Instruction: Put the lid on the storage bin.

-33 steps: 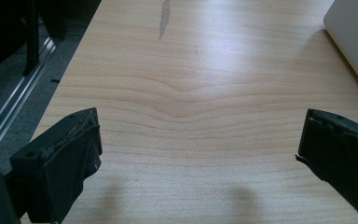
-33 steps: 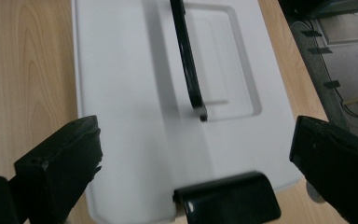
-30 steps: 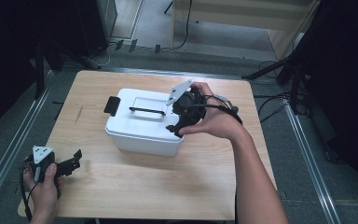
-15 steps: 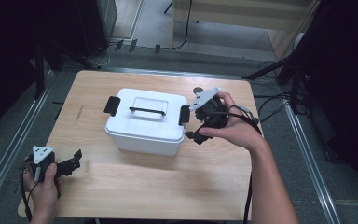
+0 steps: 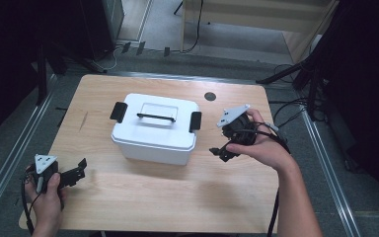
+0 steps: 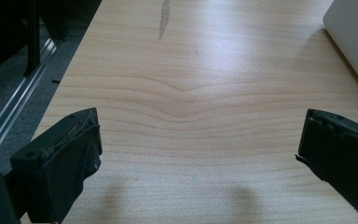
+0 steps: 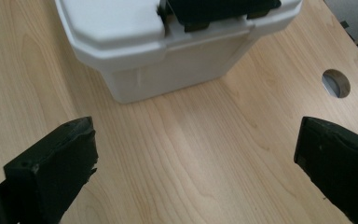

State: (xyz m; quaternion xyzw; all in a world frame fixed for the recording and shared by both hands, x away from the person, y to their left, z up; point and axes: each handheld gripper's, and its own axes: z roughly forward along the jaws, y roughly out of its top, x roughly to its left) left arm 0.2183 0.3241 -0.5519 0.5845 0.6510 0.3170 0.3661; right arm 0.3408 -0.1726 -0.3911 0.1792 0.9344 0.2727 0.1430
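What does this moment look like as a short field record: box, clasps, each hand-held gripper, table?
box: white lidded box near the table's middle, lid on, black handle on top
clasps: black clasp at each end, left clasp, right clasp
left hand-held gripper: open, holding nothing, at the table's near left corner, apart from the box
right hand-held gripper: open, holding nothing, just right of the box, not touching it
table: wooden table, round cable hole near the far edge
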